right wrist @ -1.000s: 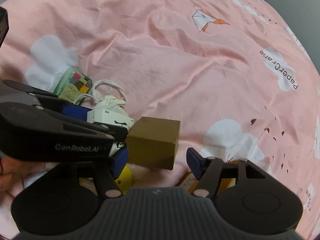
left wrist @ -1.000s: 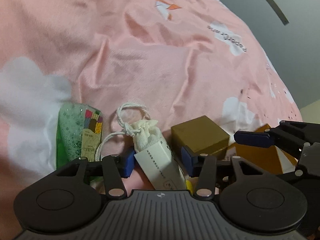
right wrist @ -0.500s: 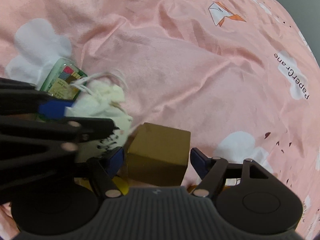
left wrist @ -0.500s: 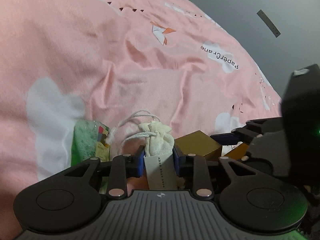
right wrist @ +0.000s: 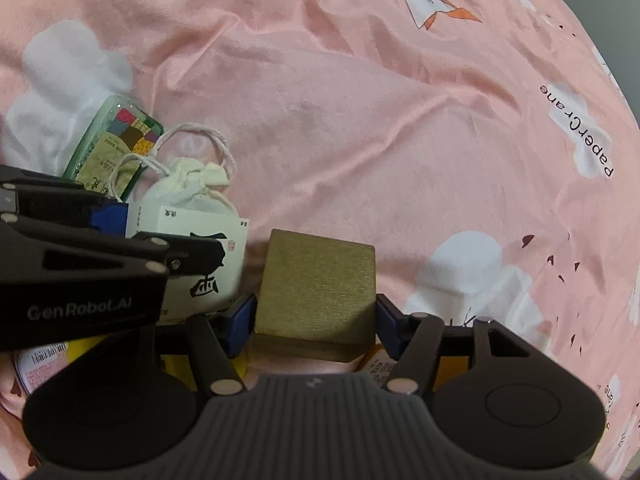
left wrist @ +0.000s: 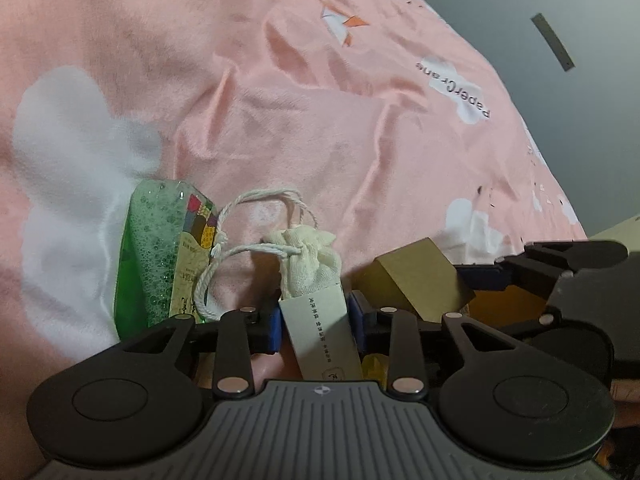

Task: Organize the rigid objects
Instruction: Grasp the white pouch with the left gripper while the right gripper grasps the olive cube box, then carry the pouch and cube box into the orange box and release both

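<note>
My left gripper [left wrist: 316, 326] is shut on a white drawstring pouch with a paper sleeve [left wrist: 316, 300]; the pouch also shows in the right wrist view [right wrist: 192, 216]. My right gripper [right wrist: 316, 322] is shut on a brown cardboard box [right wrist: 320, 280], which also shows in the left wrist view [left wrist: 420, 276]. A green bottle with a patchwork label [left wrist: 160, 252] lies on the pink bedsheet [left wrist: 280, 100] to the left of the pouch, and shows in the right wrist view too [right wrist: 116, 140].
An orange box [left wrist: 508, 304] lies under the right gripper. A yellow object [right wrist: 236, 360] and a pink round barcoded pack [right wrist: 40, 364] lie close below the grippers. The wrinkled sheet stretches far ahead; a grey wall [left wrist: 560, 0] stands beyond it.
My left gripper closed on the pouch's sleeve. My right gripper moved forward and closed around the brown box, which now sits between its pads.
</note>
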Demonstrator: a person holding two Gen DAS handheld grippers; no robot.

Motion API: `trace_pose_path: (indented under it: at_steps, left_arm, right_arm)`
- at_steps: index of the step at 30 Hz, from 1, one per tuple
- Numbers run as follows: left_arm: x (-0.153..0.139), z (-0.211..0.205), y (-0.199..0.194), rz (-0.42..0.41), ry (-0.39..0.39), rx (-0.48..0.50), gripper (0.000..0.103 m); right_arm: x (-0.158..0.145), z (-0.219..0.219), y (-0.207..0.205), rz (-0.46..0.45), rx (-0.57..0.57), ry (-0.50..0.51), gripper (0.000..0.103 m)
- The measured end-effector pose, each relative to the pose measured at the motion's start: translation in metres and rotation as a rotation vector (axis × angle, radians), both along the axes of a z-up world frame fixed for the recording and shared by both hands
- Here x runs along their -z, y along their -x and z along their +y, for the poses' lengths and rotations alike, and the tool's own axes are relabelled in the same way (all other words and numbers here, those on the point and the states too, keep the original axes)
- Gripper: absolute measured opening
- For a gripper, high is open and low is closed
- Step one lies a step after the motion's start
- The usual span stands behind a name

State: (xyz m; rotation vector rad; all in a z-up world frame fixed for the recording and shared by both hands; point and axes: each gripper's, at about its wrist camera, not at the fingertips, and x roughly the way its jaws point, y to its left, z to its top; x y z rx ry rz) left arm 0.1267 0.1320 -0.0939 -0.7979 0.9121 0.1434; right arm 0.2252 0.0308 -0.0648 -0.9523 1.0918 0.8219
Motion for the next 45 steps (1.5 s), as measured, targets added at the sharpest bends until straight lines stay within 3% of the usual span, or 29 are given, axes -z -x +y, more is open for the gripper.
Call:
trace_pose_path:
  at_steps: [9, 14, 21, 34, 40, 45]
  left_arm:
    - [-0.038, -0.024, 0.023, -0.106, -0.161, 0.035, 0.030]
    - [-0.061, -0.026, 0.038, -0.157, -0.183, 0.024, 0.030]
    - [-0.103, -0.035, 0.052, -0.269, -0.212, 0.005, 0.030]
    - [-0.151, -0.087, 0.041, -0.413, -0.184, 0.148, 0.030]
    - [-0.155, -0.128, 0.020, -0.431, -0.138, 0.286, 0.030]
    - [-0.143, -0.163, -0.013, -0.386, -0.085, 0.406, 0.030]
  right_arm:
    - [-0.027, -0.017, 0.024, -0.046, -0.005, -0.080, 0.061]
    - [-0.054, -0.032, 0.036, -0.042, 0.020, -0.166, 0.061]
    - [-0.095, -0.048, 0.055, -0.111, 0.028, -0.265, 0.061]
    - [-0.152, -0.130, 0.069, -0.276, 0.148, -0.335, 0.061]
    - [-0.149, -0.184, 0.060, -0.310, 0.265, -0.282, 0.061]
    - [-0.134, -0.225, 0.039, -0.299, 0.386, -0.236, 0.061]
